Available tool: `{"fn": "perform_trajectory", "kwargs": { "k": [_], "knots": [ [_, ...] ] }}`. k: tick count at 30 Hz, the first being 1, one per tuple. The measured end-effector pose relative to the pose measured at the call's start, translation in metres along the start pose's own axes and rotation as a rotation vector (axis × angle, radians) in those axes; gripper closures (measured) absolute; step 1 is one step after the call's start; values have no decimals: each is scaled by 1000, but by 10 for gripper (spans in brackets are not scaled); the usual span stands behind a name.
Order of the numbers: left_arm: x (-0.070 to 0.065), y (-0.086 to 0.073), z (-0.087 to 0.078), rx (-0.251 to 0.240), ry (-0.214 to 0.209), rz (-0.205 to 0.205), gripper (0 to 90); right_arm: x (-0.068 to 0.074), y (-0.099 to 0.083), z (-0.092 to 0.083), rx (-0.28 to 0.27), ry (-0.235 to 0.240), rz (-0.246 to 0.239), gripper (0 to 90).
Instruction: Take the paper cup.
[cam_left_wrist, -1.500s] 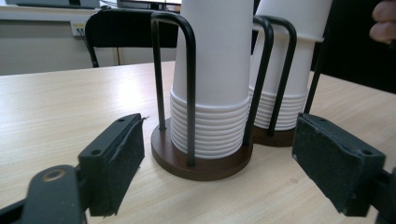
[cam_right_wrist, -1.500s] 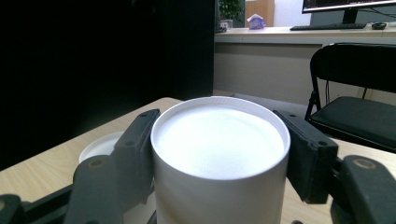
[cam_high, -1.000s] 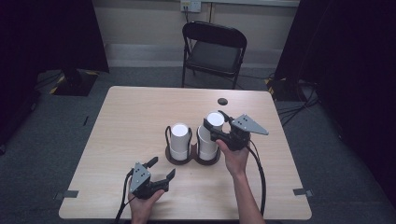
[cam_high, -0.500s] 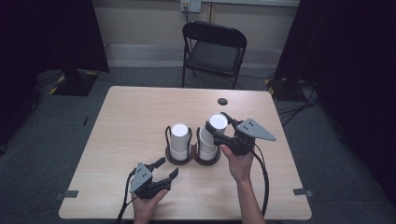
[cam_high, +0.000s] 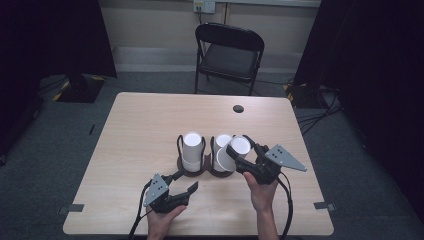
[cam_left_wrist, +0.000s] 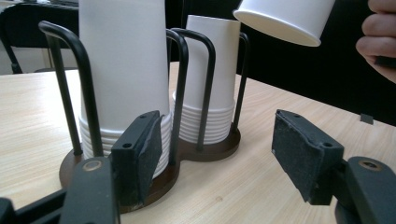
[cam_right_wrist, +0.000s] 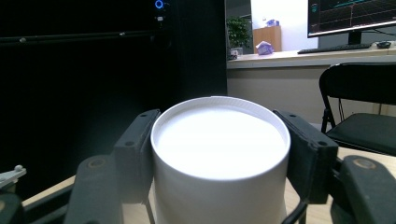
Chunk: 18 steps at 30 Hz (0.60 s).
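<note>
A dark wooden holder (cam_high: 204, 171) with black wire loops stands mid-table and carries two stacks of upturned white paper cups, a left stack (cam_high: 192, 149) and a right stack (cam_high: 220, 150). My right gripper (cam_high: 242, 154) is shut on a single white cup (cam_high: 238, 147), held tilted in the air just right of the right stack; its pads clamp both sides of the cup (cam_right_wrist: 219, 158). My left gripper (cam_high: 185, 181) lies low near the holder's front. Its jaws have just been closing a little and stand open, pressing on nothing, with the holder's base (cam_left_wrist: 205, 149) just ahead of them.
A black folding chair (cam_high: 230, 55) stands beyond the table's far edge. A small dark round spot (cam_high: 238, 108) marks the far right of the wooden table (cam_high: 140, 125). Cables trail from both grippers over the near edge.
My right gripper has carried the single cup off the top of the right stack, to the right and slightly toward me, tipping it. The left hand has stayed where it was.
</note>
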<state>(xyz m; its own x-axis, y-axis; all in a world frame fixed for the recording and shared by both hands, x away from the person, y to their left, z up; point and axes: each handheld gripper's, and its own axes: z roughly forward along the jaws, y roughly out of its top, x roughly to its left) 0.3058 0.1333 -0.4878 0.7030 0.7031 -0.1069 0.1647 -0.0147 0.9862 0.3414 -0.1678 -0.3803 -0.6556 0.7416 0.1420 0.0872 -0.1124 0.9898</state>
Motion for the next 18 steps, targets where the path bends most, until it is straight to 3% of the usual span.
{"fn": "perform_trajectory", "kwargs": {
  "k": [8, 18],
  "knots": [
    [-4, 2, 7, -8, -41, 11, 429, 2, -13, -11, 10, 4, 39, 353],
    [-9, -3, 20, -39, -96, 27, 495, 5, -39, -15, 18, 56, 158, 354]
  ]
}}
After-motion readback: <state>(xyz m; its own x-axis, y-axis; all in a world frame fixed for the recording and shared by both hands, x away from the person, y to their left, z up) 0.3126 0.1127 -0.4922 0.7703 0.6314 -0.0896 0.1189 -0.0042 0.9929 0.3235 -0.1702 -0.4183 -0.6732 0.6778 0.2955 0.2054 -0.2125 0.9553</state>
